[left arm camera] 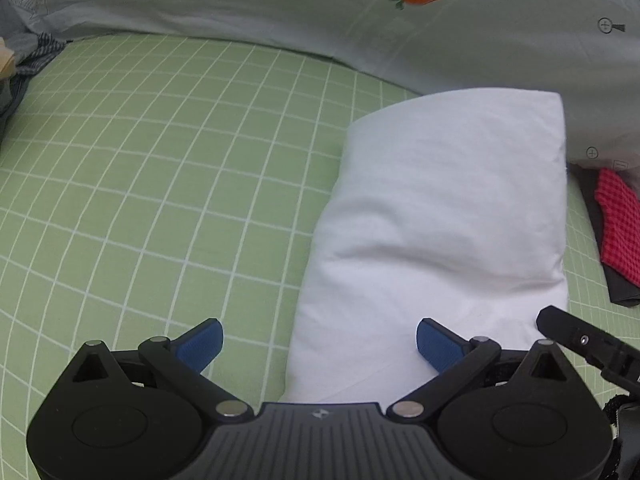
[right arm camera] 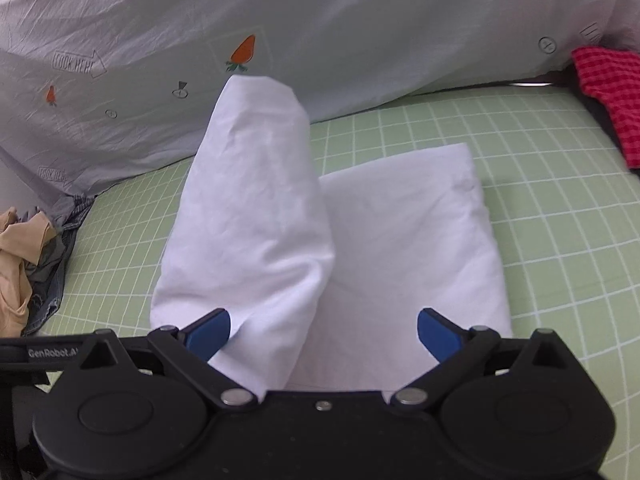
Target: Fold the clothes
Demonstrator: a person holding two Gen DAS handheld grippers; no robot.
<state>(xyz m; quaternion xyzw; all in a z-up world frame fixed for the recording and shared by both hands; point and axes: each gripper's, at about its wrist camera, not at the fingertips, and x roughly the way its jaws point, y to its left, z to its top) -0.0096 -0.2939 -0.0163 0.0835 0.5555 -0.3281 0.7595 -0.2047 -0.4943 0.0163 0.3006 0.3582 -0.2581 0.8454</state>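
Note:
A white folded garment (left arm camera: 440, 220) lies on the green grid bedsheet (left arm camera: 160, 200). My left gripper (left arm camera: 319, 344) stands open at the garment's near left edge, with its right pad over the cloth and nothing gripped. In the right wrist view, the garment's left part (right arm camera: 256, 200) rises as a rounded, lifted fold above the flat part (right arm camera: 420, 240). My right gripper (right arm camera: 324, 336) is wide open. The lifted cloth passes between its fingers, close to the left pad (right arm camera: 210, 336). What holds the fold up is hidden. The right gripper's body (left arm camera: 580, 340) shows beside the left one.
A pale grey quilt (right arm camera: 320, 40) with carrot prints is bunched along the far side. A red checked cloth (right arm camera: 608, 96) on something dark lies at the right. A heap of beige and denim clothes (right arm camera: 28, 264) sits at the left.

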